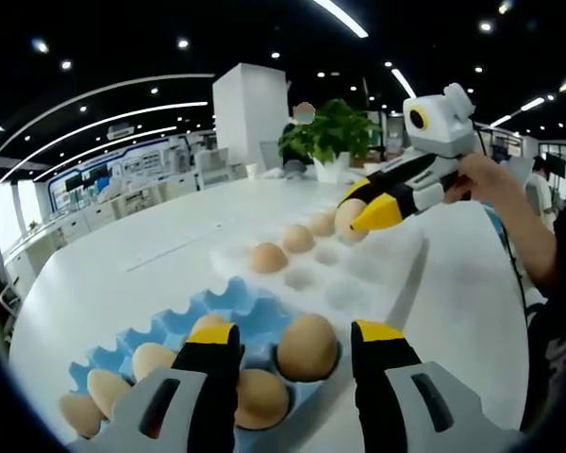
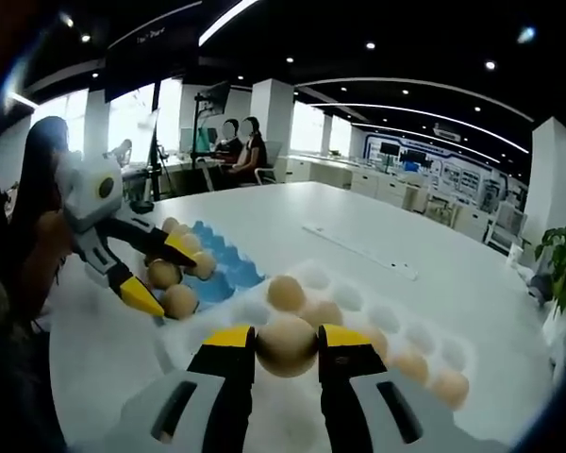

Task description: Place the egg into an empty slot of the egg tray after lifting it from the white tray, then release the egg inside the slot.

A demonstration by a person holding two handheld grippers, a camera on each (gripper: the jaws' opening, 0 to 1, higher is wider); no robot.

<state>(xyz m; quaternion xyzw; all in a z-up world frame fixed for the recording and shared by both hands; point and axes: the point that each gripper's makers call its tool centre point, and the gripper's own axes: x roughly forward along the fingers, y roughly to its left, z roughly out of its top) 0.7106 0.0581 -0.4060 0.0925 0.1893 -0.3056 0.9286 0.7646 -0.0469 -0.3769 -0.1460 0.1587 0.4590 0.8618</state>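
We hold the egg [image 2: 286, 344] clamped between the right gripper [image 2: 285, 351] fingers, above the white tray [image 2: 358, 302]. Our left gripper [image 1: 292, 347] fingers stand apart over the blue egg tray [image 1: 255, 307].

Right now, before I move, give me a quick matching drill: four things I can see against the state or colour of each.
Things:
1. right gripper
2. left gripper
3. blue egg tray
4. white tray

States:
A. pale, several slots bare
B. jaws apart, nothing between them
C. jaws shut on an egg
D. blue, eggs in it

Pairs: 1-C, 2-B, 3-D, 4-A
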